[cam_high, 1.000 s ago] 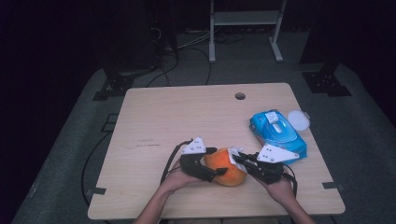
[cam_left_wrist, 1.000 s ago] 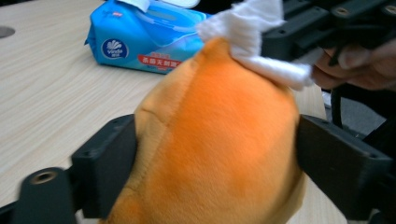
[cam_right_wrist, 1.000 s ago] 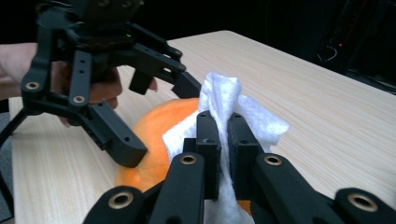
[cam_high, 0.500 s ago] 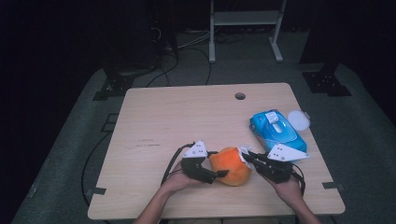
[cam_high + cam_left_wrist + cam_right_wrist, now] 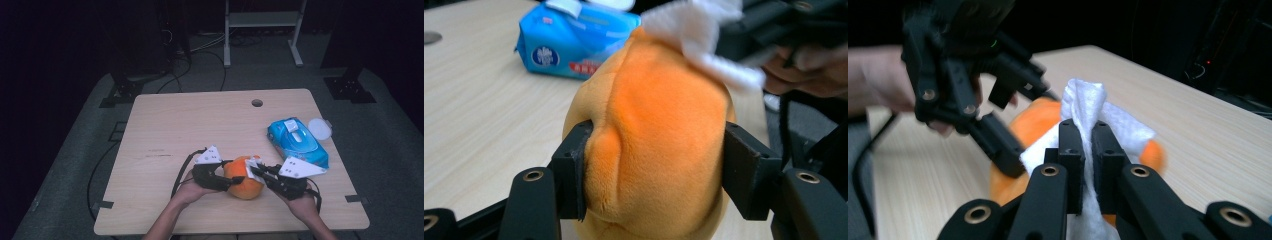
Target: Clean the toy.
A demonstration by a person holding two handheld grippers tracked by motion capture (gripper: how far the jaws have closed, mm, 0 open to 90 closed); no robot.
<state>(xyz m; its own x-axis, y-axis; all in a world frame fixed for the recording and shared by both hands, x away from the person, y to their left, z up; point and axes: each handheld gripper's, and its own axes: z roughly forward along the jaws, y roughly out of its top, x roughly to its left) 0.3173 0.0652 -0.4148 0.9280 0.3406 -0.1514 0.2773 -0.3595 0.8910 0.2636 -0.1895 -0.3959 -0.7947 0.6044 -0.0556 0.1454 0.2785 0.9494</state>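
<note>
Pale wooden surface carried an orange plush toy beside the blue wipes pack. It was grasped by the left gripper, whose jaws had just been closing; a white wipe was clenched in the right gripper. Wiping seemed underway, and firm bracing would be needed next.

A pale wooden table with a round cable hole stands on grey carpet in a dark room, a white metal rack behind it.

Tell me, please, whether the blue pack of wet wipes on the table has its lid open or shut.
Open. In the high view the wipes pack lies flat with its round white lid swung out beside it.
</note>
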